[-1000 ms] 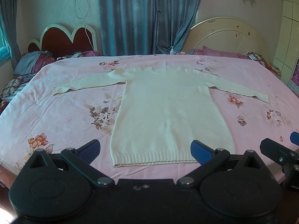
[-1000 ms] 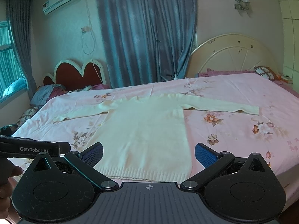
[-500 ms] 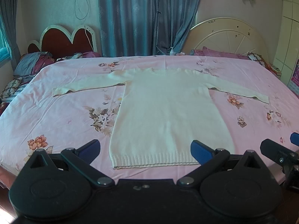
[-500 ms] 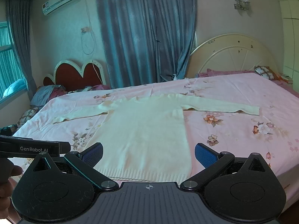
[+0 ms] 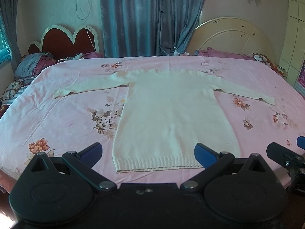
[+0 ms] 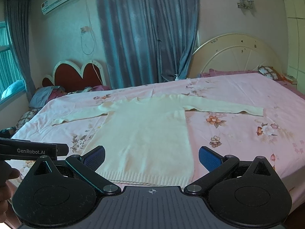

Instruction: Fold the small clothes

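Sweater: cream knit sweater (image 5: 171, 118) lies flat, front up, in the middle of the pink floral bedsheet (image 5: 57, 118), hem toward the foot of the bed, neck toward the curtains (image 5: 152, 19).
Sleeves: left sleeve (image 5: 85, 87) and right sleeve (image 5: 246, 93) are stretched straight out to either side; nothing is folded yet.
Left gripper: left gripper (image 5: 148, 152) hovers above the ribbed hem (image 5: 158, 165), jaws spread wide, nothing between them.
Right gripper: right gripper (image 6: 151, 157) hangs just beside it over the same hem, jaws likewise wide apart and empty, apart from the cloth.
Step in hand: by my reading, the approach before the first fold, most likely a sleeve brought across the body.
Doing it well: I would go for the cuff, pinch only the top layer of knit, lift just clear of the sheet and lay the sleeve straight across the chest so the shoulder line stays square.
Watch for: soft knit stretches and drags; a low, slow carry should keep the body from shifting or bunching.
Other hand: it could rest near the shoulder to pin the sweater while the sleeve travels.
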A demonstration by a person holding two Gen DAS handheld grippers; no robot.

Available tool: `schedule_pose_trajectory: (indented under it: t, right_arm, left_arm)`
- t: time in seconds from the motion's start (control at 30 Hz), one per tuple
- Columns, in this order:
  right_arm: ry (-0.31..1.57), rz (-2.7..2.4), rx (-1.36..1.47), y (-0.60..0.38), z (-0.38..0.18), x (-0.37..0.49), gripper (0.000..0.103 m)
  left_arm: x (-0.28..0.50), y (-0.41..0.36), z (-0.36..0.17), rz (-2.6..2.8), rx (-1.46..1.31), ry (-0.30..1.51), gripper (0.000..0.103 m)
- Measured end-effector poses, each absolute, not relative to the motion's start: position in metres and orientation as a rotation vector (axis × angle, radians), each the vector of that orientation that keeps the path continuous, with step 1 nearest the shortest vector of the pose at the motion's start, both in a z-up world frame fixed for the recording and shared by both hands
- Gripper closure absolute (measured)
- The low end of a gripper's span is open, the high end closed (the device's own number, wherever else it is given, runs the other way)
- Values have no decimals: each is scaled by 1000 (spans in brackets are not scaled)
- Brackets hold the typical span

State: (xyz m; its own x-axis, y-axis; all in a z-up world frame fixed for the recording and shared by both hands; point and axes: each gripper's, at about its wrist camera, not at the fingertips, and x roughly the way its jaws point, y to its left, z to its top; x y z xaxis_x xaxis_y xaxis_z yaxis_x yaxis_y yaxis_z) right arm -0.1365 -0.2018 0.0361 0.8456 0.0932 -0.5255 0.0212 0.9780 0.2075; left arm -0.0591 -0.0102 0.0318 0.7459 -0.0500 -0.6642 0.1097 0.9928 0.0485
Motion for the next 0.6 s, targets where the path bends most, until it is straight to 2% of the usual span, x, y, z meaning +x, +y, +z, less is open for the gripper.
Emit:
schedule_pose_trajectory:
  t: [0.6]
  right_arm:
    - [574,9,202,-205,25,-122,0]
  left_arm:
    - [-45,-3,25,-74,78,735,1]
